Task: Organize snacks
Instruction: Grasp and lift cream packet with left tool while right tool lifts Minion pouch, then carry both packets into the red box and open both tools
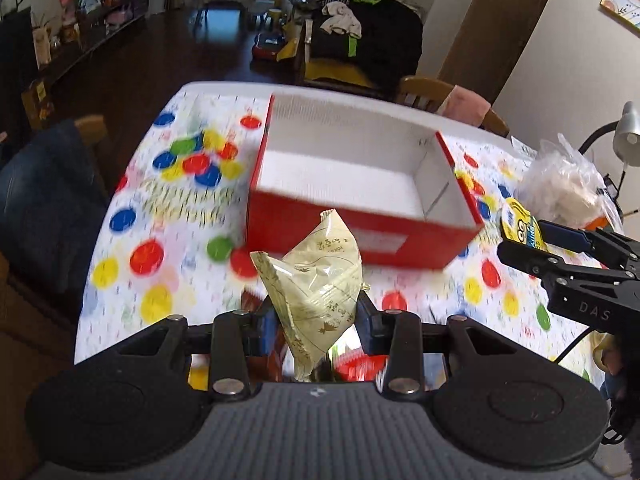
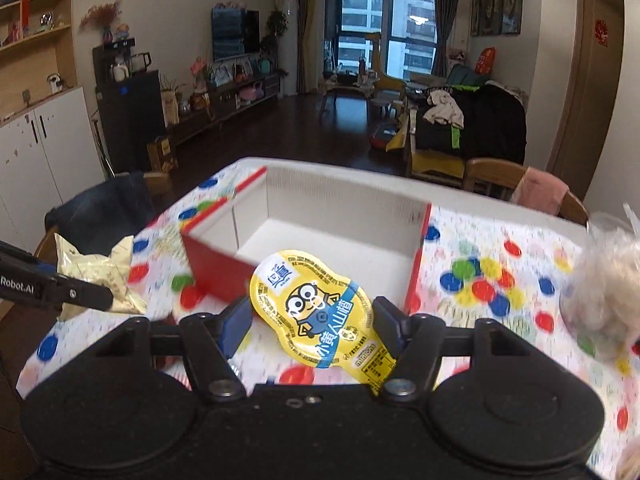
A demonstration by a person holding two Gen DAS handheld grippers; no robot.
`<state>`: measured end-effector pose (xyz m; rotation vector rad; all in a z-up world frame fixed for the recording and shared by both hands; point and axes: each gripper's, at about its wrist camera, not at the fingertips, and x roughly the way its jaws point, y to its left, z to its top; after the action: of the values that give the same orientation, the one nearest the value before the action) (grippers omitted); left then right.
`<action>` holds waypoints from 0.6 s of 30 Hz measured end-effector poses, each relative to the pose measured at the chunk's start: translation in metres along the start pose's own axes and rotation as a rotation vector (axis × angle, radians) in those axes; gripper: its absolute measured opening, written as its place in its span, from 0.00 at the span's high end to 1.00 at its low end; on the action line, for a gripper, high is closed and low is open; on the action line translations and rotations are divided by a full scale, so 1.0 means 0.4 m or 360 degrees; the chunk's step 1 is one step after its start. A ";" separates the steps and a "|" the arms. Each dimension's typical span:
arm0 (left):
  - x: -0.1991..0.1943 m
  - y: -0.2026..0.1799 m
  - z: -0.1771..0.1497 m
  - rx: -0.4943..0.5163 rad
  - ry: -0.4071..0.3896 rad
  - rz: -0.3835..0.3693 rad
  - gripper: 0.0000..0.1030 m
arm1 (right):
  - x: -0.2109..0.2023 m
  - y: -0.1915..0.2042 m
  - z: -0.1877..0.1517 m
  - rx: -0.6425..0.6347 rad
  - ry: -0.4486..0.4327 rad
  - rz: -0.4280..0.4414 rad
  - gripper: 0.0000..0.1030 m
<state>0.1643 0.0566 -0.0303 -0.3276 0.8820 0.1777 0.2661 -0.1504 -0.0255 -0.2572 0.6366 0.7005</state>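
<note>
Red box (image 1: 360, 240) sits beyond 2 gripper-held snacks: cream packet (image 1: 316, 288), yellow pouch (image 2: 320, 316).

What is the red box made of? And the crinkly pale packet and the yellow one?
Red box: probably cardboard, thin flat folded walls, white inside. Pale packet: likely thin plastic film, creased and slightly shiny. Yellow packet: glossy printed plastic or foil, smooth with sealed edges.

One red box (image 1: 360, 236), two snack packets, cream (image 1: 316, 280) and yellow (image 2: 320, 316), perhaps one clear bag (image 1: 560, 184)
</note>
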 end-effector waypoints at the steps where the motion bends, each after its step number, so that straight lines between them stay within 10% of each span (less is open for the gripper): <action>1: 0.009 -0.006 0.020 0.0010 -0.0008 0.0009 0.63 | 0.014 -0.006 0.014 -0.0001 0.0001 0.0002 0.37; 18: 0.243 -0.033 0.280 -0.0028 0.0079 0.0179 0.63 | 0.313 -0.052 0.188 -0.0123 0.0149 0.0076 0.37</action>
<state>0.3100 0.0856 -0.0374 -0.2998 0.9490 0.2825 0.3879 -0.0692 -0.0442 -0.3485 0.7075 0.7630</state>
